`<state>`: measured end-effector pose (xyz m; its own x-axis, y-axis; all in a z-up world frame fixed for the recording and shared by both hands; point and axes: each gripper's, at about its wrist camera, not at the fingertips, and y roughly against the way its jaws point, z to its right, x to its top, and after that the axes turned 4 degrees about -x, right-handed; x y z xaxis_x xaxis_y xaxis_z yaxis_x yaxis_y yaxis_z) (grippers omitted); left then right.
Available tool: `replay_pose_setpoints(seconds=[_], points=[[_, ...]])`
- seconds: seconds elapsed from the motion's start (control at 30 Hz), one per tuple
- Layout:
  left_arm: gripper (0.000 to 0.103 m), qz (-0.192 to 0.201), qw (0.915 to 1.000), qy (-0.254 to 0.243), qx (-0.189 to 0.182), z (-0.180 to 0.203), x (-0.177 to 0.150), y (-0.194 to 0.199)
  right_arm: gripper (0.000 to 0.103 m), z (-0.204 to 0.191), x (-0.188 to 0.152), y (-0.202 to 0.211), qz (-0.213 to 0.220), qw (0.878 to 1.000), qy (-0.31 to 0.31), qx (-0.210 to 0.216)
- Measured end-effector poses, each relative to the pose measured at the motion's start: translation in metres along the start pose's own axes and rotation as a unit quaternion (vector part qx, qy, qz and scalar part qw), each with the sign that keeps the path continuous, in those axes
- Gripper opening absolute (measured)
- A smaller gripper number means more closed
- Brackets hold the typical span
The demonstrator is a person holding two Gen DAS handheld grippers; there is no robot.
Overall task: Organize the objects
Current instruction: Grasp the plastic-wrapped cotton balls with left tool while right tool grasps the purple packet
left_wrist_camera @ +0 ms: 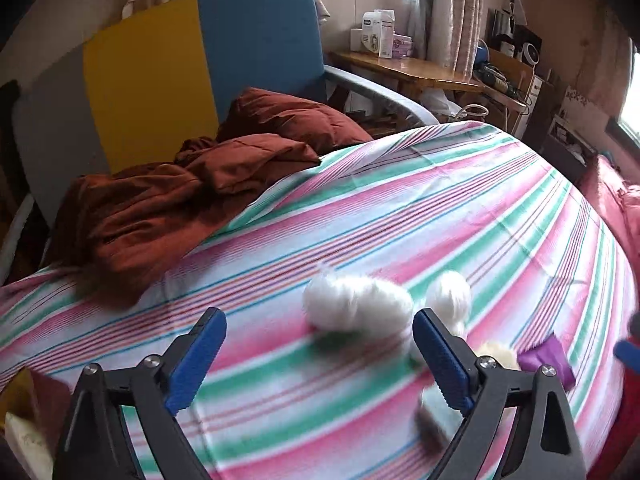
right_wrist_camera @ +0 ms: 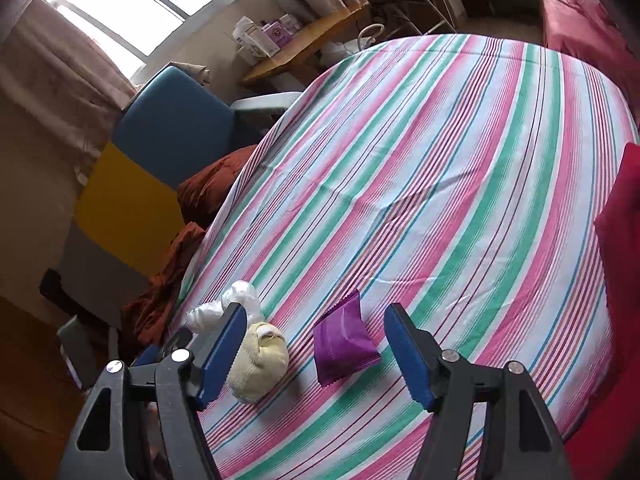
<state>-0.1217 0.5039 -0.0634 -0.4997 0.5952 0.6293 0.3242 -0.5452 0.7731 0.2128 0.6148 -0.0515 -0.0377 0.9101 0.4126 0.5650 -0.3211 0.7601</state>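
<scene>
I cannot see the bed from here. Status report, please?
Both grippers open, empty: left gripper, right gripper. Purple packet between right fingers, untouched. White bundle ahead of left.

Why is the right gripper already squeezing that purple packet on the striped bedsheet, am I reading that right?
Not quite. In the right wrist view the right gripper is open; the purple packet lies between its fingers on the striped bedsheet, untouched.

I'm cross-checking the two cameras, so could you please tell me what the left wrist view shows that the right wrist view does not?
Only the left wrist view shows the open left gripper and a blurred grey item by its finger. Only the right wrist view shows the open right gripper, with nothing gripped. Both show the white bundles, the yellow bundle, the purple packet and the striped sheet.
</scene>
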Motion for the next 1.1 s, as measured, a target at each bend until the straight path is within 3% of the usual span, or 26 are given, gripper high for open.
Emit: replay_pose_setpoints(seconds=[0.23,0.33,0.37,0.47,0.6,0.87,1.1], points=[[0.095,-0.003,1.0,-0.006,-0.001,0.004,0.013,-0.032,0.073,-0.004,-0.003,-0.009,-0.019,1.0,0.012,-0.004],[0.09,-0.008,0.9998,-0.017,0.003,0.01,0.014,-0.045,0.073,-0.008,-0.005,-0.013,-0.027,0.999,0.024,-0.009],[0.086,-0.012,0.9997,-0.022,0.002,0.011,0.013,-0.05,0.073,-0.009,-0.005,-0.014,-0.029,0.999,0.027,-0.012],[0.059,-0.042,0.9987,-0.029,-0.01,0.014,0.009,-0.064,0.073,-0.011,-0.006,-0.017,-0.034,0.999,0.035,-0.018],[0.058,-0.041,0.9987,0.01,-0.03,0.002,0.0,-0.056,0.073,-0.011,-0.005,-0.021,-0.034,0.998,0.042,-0.031],[0.058,-0.052,0.9975,0.047,-0.011,-0.011,-0.038,-0.021,0.073,-0.008,-0.003,-0.028,-0.037,0.996,0.046,-0.067],[0.058,-0.059,0.9959,0.068,-0.005,-0.009,-0.085,0.019,0.073,-0.031,-0.016,-0.05,-0.057,0.978,0.143,-0.14]])
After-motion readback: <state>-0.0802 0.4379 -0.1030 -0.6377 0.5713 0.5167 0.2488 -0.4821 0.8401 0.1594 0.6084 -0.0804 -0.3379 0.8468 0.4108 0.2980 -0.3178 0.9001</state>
